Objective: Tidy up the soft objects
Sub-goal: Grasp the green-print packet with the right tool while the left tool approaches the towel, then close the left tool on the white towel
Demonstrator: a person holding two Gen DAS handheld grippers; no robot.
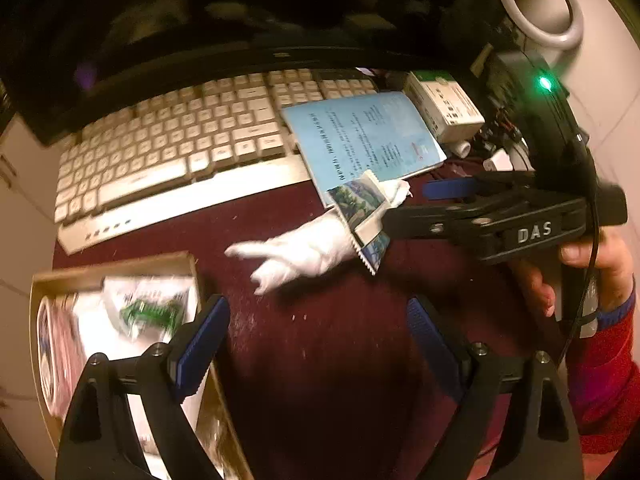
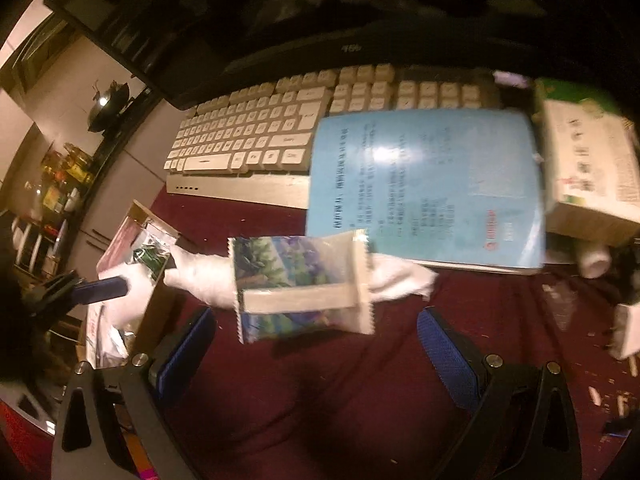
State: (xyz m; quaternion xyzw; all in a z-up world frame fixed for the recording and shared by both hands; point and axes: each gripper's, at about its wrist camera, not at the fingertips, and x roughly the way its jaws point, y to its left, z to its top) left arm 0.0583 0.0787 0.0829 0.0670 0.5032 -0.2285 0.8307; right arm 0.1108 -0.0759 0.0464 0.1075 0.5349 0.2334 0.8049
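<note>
Both grippers empty, packet and glove still on the mat.

Left: your box point(image 1: 112, 268) holds earlier items; left gripper point(image 1: 318, 344) spread wide, holding nothing. Centre: white glove point(image 1: 304, 254) lies on the red mat point(image 1: 320, 360), packet point(image 2: 304, 284) lying on top of it. Right gripper point(image 2: 316, 350) released, just short of it. Risk: you pinch the packet only, glove drags or drops outside the box.

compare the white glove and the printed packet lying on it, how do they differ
The glove is plain white, limp cloth; the packet is glossy, printed with a landscape, with zigzag sealed edges. The glove stretches long from the cardboard box toward the blue booklet; the packet is a compact rectangle. The glove lies underneath, and the packet rests across its middle. Both lie on the dark red desk, with neither gripper holding them.
</note>
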